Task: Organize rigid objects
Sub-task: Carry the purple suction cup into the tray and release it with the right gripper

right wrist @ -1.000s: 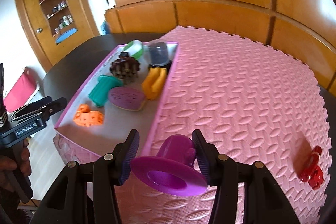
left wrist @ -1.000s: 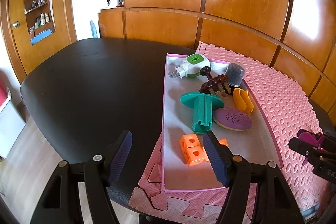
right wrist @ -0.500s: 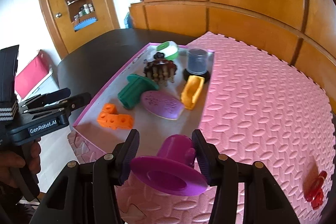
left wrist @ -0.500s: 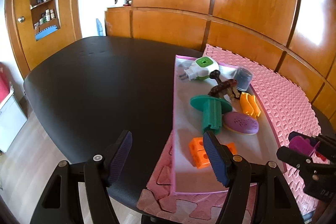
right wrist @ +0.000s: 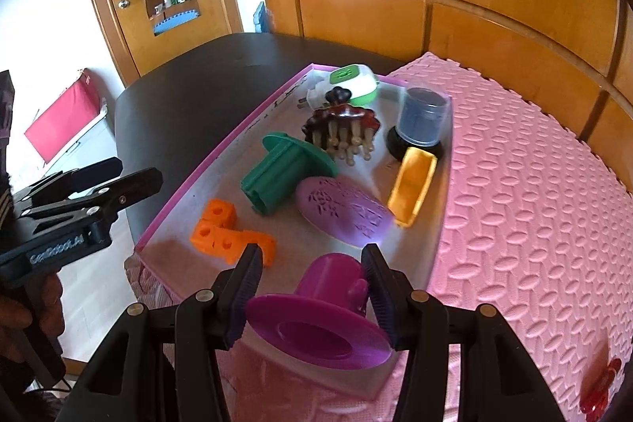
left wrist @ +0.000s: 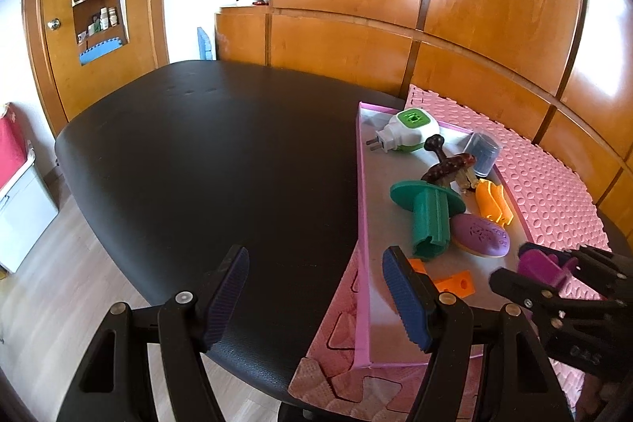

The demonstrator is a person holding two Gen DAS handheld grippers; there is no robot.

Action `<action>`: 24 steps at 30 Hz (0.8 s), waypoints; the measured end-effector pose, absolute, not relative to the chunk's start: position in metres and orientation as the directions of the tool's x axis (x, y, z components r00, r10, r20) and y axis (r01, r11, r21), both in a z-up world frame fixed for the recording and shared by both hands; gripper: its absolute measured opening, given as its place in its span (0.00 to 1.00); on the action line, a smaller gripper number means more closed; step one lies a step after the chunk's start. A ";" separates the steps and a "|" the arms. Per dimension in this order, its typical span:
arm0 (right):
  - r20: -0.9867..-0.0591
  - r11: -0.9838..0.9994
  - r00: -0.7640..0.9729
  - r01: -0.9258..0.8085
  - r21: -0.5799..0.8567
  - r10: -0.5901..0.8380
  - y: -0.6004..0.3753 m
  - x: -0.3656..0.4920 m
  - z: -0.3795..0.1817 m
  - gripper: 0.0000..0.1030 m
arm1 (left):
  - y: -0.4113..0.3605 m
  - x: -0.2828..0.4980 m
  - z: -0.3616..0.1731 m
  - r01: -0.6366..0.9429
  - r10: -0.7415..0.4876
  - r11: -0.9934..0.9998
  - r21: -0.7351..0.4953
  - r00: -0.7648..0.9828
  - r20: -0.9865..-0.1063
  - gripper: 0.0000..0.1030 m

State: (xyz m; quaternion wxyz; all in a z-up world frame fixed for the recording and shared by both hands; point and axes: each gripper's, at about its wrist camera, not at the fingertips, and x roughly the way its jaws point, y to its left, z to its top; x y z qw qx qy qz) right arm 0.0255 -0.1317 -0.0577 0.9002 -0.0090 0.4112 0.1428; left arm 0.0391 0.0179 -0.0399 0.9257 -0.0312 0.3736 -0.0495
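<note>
The purple flanged piece (right wrist: pixel 320 319) is clamped between the right gripper (right wrist: pixel 312 297) fingers, pads pressing its stem, held above the near end of the pink-rimmed tray (right wrist: pixel 221 161). In the tray lie an orange block piece (right wrist: pixel 227 238), a green flanged piece (right wrist: pixel 283 176), a purple oval (right wrist: pixel 344 210), a yellow piece (right wrist: pixel 411 190), a brown brush (right wrist: pixel 342 129), a grey capped jar (right wrist: pixel 421 117) and a white-green plug (right wrist: pixel 352 82). The tray sits on a pink foam mat (right wrist: pixel 534 192) on the dark surface (left wrist: pixel 205 153). A small red thing (right wrist: pixel 597 392), blurred, possibly a clip, lies at the mat's right edge. The left gripper (left wrist: pixel 316 297) hangs half-open over the surface edge, holding nothing.
</note>
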 end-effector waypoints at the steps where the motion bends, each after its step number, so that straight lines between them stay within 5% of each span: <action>1: -0.750 0.957 0.608 -0.269 0.113 0.260 -0.130 0.030 -0.060 0.51 | 0.018 0.039 -0.041 0.066 -0.114 0.993 -0.096 0.714 -0.690 0.69; 24: -0.753 0.956 0.591 -0.215 0.200 0.291 -0.141 0.012 -0.069 0.52 | 0.017 0.039 -0.047 0.066 -0.111 0.994 -0.091 0.705 -0.700 0.69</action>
